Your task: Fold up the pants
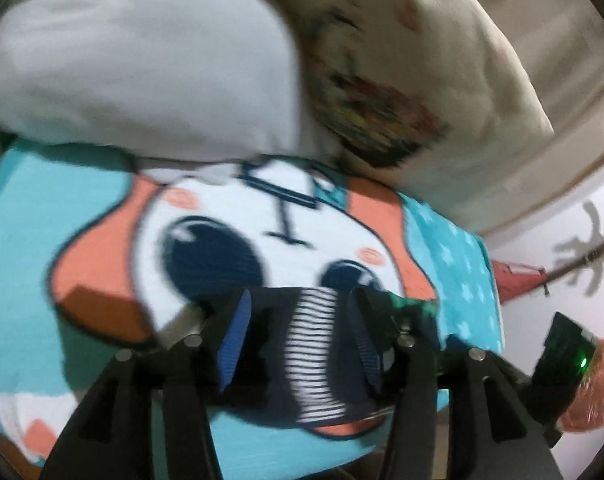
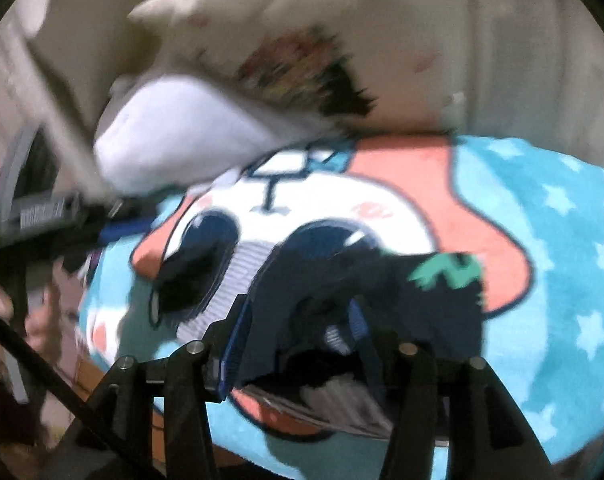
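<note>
The pants [image 1: 314, 352] are dark navy with a white-striped band and a green patch, and lie bunched on a teal cartoon blanket [image 1: 21, 240]. My left gripper [image 1: 299, 344] is open with its blue-padded fingers on either side of the striped part. In the right wrist view the pants [image 2: 382, 300] are a dark crumpled heap with the green patch at the right. My right gripper [image 2: 297, 344] is open around the heap's near edge. The left gripper [image 2: 81, 220] shows at the left of that view. Both views are blurred.
The blanket [image 2: 562, 240] covers a bed. A white pillow [image 1: 141, 60] and a cream printed pillow [image 1: 382, 80] lie behind it. The right gripper [image 1: 562, 364], with a green light, sits at the right in the left wrist view, beside an orange plastic-wrapped object [image 1: 598, 392].
</note>
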